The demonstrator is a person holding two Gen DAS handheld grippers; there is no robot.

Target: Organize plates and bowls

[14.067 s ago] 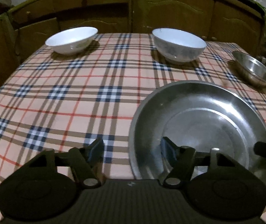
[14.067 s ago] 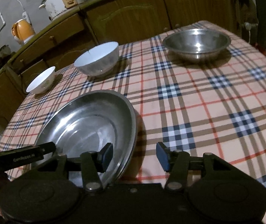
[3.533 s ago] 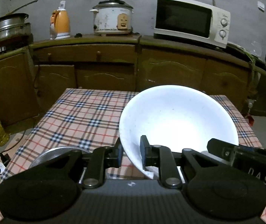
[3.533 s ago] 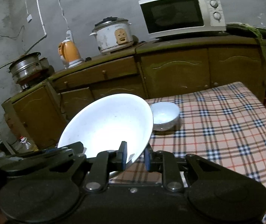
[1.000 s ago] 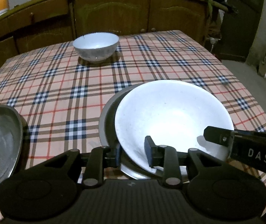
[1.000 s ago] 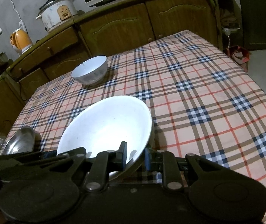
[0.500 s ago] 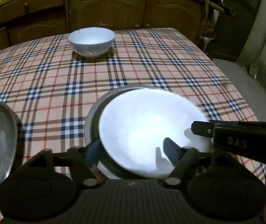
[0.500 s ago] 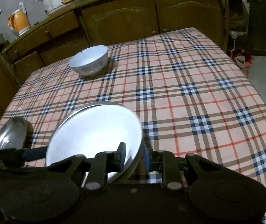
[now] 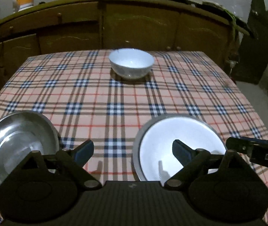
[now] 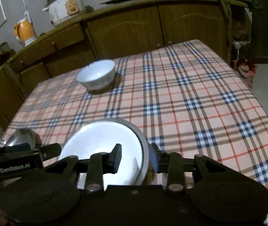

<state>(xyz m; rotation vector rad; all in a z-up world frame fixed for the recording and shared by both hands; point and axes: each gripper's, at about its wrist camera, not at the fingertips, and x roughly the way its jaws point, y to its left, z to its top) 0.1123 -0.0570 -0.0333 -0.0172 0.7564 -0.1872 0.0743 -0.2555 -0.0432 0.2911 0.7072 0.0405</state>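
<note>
My left hand-held gripper (image 9: 133,151) is opening wide, nothing between its fingers; my right hand-held gripper (image 10: 135,157) is opening, straddling the rim of the white plate (image 10: 103,137) without pressing; the plate sits in the steel dish (image 9: 136,131) on the bench (image 9: 100,94); 1 white bowl (image 9: 131,62) stands far back

Table (image 9: 134,98), covered by a checked cloth in peach, navy, red and brown. Steel plate (image 9: 136,141) is lying directly on it at the near edge, carrying a white dish. Small white bowl (image 9: 131,63) is sitting well beyond the steel plate, toward the far edge. Steel bowl (image 9: 17,143) is resting left of the steel plate, apart.
</note>
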